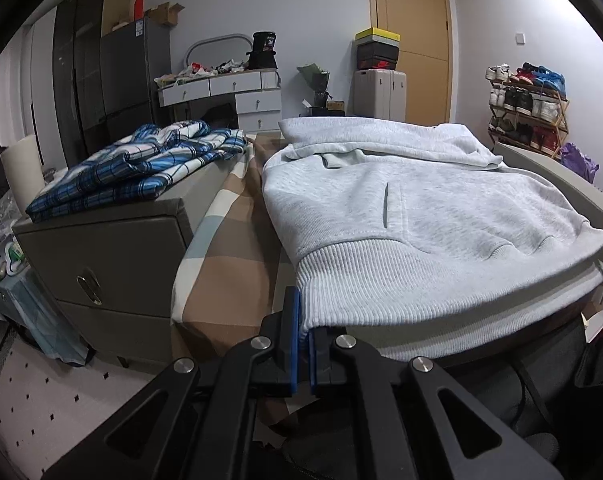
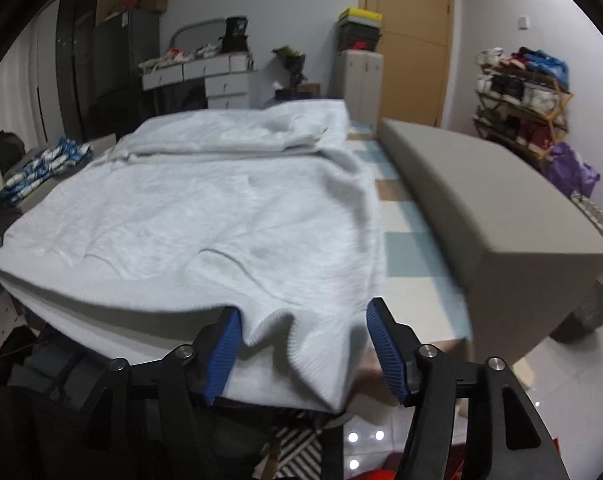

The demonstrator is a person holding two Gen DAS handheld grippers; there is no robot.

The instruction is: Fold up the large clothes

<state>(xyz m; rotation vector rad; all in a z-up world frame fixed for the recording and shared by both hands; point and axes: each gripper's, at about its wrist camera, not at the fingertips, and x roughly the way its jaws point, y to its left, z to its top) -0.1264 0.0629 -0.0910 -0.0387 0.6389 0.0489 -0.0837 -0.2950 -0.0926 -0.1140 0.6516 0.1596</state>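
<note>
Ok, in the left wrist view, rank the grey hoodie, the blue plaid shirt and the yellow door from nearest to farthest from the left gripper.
1. Grey hoodie: its ribbed hem is pinched in the left gripper.
2. Blue plaid shirt: on the cabinet, left.
3. Yellow door: far wall, right of centre.

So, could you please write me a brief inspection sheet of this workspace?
Surface: checked beige and blue bedsheet, mostly covered.
Job's things: light grey fleece hoodie lying flat, ribbed hem nearest.
Clutter: blue plaid folded cloth on grey leather nightstand.
Grippers: left gripper shut on the hem corner; right gripper open, hem between the jaws.
Cables: nothing seen.
Surroundings: wooden shoe rack, yellow door.
</note>
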